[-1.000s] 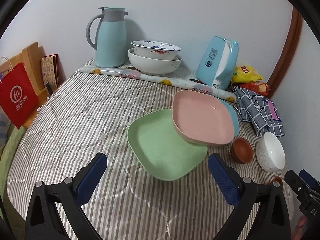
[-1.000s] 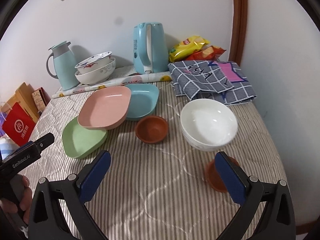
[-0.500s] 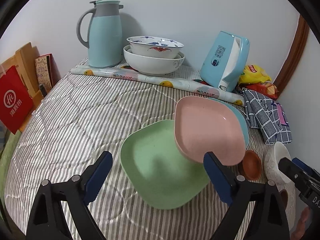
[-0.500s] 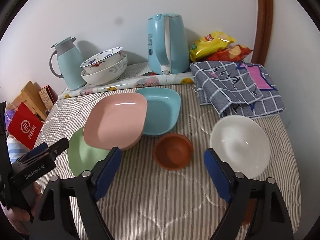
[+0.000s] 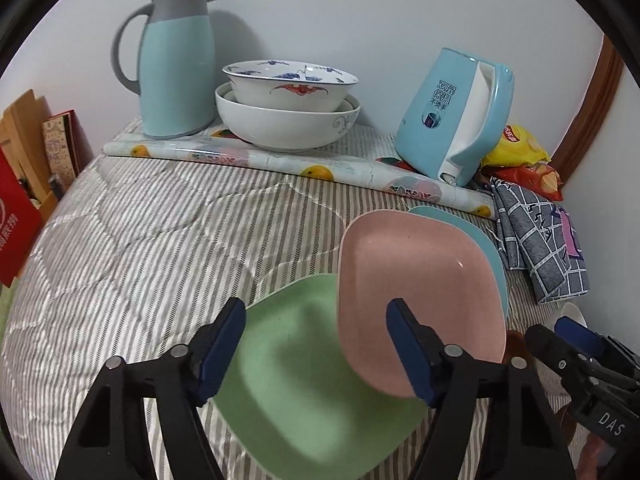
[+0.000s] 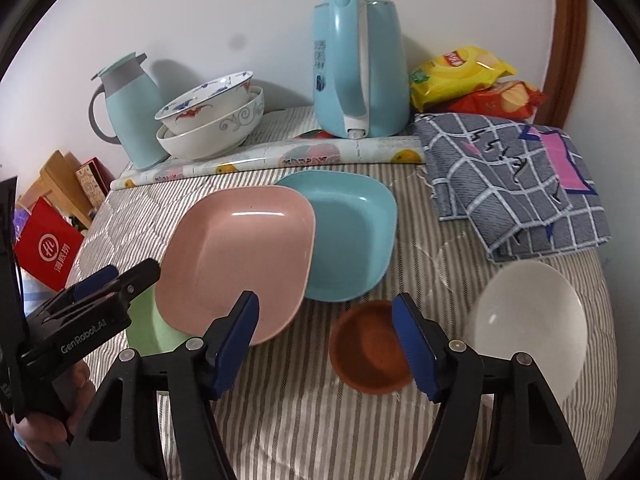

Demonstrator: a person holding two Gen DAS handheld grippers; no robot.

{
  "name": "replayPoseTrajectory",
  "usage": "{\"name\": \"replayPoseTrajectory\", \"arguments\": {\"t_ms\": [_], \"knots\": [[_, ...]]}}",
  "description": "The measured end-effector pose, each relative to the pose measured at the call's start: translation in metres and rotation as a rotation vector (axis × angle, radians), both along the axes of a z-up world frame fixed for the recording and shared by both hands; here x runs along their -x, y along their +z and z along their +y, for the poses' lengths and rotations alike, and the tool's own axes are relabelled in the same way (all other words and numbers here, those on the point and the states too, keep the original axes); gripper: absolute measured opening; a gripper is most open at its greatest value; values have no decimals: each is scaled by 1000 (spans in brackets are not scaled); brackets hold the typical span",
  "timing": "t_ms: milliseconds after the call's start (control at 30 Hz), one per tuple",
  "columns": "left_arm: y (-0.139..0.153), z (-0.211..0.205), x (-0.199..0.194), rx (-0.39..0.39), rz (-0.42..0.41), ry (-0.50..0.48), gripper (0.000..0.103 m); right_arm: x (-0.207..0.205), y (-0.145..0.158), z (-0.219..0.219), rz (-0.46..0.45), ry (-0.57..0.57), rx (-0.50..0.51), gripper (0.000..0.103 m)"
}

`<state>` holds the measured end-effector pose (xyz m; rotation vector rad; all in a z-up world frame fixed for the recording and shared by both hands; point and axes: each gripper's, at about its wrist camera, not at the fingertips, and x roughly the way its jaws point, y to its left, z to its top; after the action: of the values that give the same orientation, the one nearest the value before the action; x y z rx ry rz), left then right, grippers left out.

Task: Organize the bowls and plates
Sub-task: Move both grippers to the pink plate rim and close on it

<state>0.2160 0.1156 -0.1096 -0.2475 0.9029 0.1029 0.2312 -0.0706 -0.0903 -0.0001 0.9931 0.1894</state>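
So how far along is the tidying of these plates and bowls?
Barely begun. Both grippers, left and right, are open and empty. Pink plate overlaps green plate and blue plate; brown bowl and white bowl sit separately.

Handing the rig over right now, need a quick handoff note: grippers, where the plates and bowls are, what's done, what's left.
Left gripper: open, holding nothing, over the green plate.
Right gripper: open, holding nothing, near the small brown bowl.
Plates: pink plate overlaps the green plate on one side and the blue plate on the other; not a neat stack.
Bowls: the brown bowl and the white bowl sit apart on the striped cloth. The patterned bowl is nested in a large white bowl by the wall.
Done: nothing visibly sorted yet.
Left: stack the three plates, gather the loose bowls.
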Motion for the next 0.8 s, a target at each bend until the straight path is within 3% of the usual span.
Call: {"name": "replayPoseTrajectory", "arguments": {"t_ms": [200,567,800], "knots": [[-11,3,-21,57,8,-27,66,-13,-8,6,20,4,-3,64],[-26,-3,-46,72,39,-70,57,-31,-29,19,64,25,9,61],[-31,-11,-52,58,53,-98,42,-37,-36,23,79,25,20,54]]}}
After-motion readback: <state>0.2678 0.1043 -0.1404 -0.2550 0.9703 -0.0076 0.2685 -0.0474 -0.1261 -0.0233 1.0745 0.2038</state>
